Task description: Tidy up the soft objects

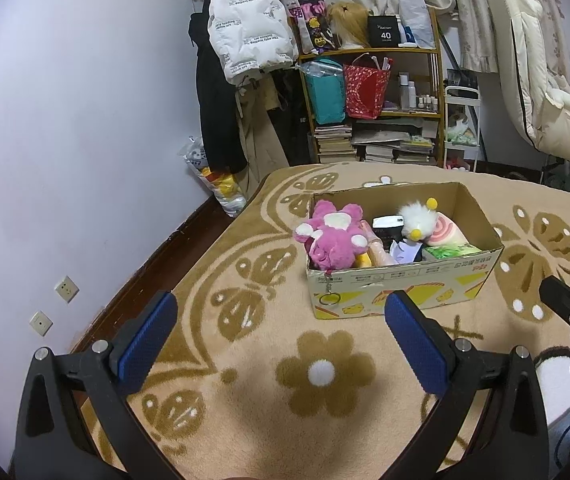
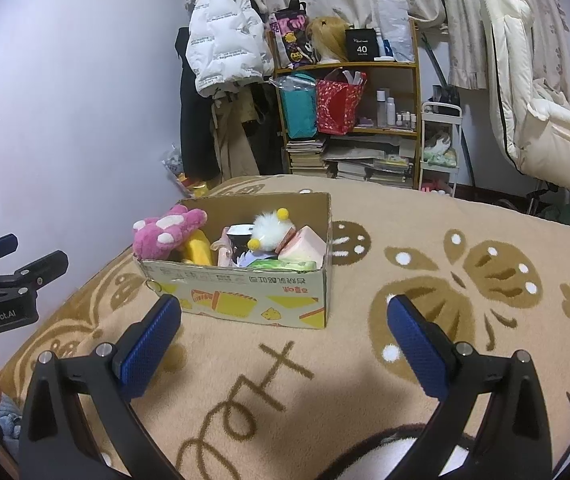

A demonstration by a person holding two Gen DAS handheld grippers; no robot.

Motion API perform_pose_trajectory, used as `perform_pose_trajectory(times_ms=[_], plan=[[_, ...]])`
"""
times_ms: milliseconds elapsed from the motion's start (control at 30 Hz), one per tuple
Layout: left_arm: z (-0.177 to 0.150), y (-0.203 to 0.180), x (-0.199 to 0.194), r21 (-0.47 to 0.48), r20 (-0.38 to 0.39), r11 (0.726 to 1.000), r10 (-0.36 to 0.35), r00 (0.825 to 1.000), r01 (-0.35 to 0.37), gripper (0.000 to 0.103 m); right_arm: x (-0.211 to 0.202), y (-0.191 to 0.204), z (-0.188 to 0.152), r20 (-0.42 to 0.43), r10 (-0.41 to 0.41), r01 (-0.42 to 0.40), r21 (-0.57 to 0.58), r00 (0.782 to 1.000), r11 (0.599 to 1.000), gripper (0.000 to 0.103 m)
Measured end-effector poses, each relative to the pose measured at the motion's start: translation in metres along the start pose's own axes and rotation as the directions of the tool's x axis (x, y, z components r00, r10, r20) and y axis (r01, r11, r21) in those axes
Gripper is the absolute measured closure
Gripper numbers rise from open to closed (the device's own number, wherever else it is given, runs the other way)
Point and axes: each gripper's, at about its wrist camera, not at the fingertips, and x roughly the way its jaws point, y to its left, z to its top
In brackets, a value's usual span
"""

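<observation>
— How many things am I looking at?

— One cardboard box [image 1: 401,284] on the blanket [image 1: 325,376], ahead of my two claws. Inside I count one pink plush [image 1: 335,236] at the left end, one white fluffy toy [image 1: 417,220] with two yellow pompoms that I can see, one pink-and-cream swirl cushion [image 1: 447,234], one yellow soft toy [image 2: 199,250] under the pink one, and one green packet [image 2: 281,266] at the near right corner. A few smaller items in the middle are too jumbled to count.

— Which way does the box lie?

— Its long axis runs left to right across my view, a long printed side facing me, the open top up. The pink plush leans over the left end wall, and a key ring [image 1: 329,299] hangs down the outside.

— And your claws?

— My left claw [image 1: 281,320] has its fingers spread wide, nothing between them, above the blanket short of the box. My right claw [image 2: 285,322] is the same: apart, empty, near the box front.
</observation>
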Motion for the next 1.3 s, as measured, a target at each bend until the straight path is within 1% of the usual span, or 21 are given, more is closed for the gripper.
perform_pose_trajectory(times_ms=[1300], plan=[[-0.0044,-0.0016,0.0066,0.019,-0.018,1.0,-0.012,1.0,0.013,0.001,0.0007,-0.0012,-0.0049,-0.008,-0.019,0.019,-0.001,1.0,1.0,0.0]])
